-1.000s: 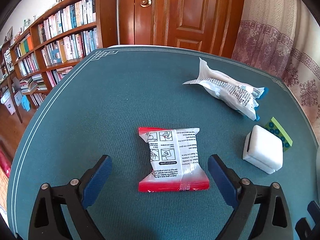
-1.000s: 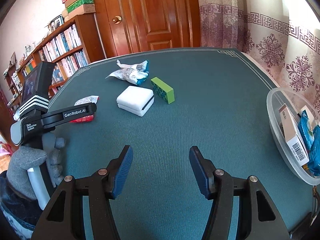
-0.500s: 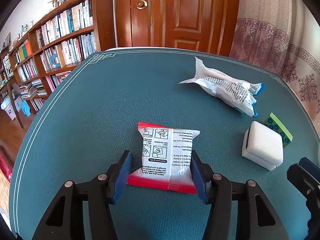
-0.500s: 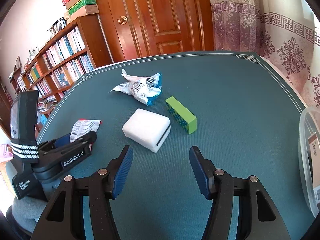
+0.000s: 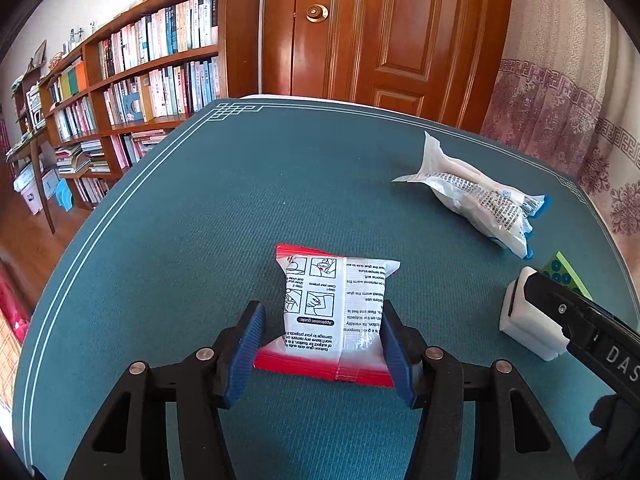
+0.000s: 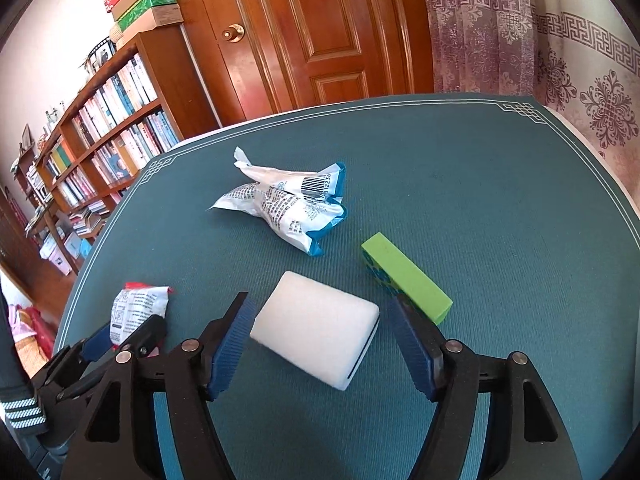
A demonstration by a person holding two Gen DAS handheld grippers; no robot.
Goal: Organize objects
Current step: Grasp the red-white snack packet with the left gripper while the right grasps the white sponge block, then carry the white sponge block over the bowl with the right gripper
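- Red-and-white packet (image 5: 334,312): flat on my teal bench (image 5: 200,220), printed side up, red sealed edge nearest me. My left hand-held gripper (image 5: 322,350) has closed on it, one blue pad pressed to each side edge.
- White foam block (image 6: 316,340): on the bench, to the right of the packet, sitting between the spread fingers of my right hand-held gripper (image 6: 320,348). Left pad is touching or almost touching the block's corner; a gap shows on the right side, so this gripper is open and holds nothing.
- Green block (image 6: 406,278): long, with a blue dotted side face, lying just beside the foam block's far right, apart from it.
- White-and-blue wrapper (image 6: 286,204): crumpled, barcode showing, beyond both blocks toward the middle of the bench.
- Bookshelf (image 5: 132,80): past the bench's far left edge, full of books.
- Wooden door (image 5: 384,28): behind the bench.
- Patterned curtain (image 6: 560,48): to the door's right.
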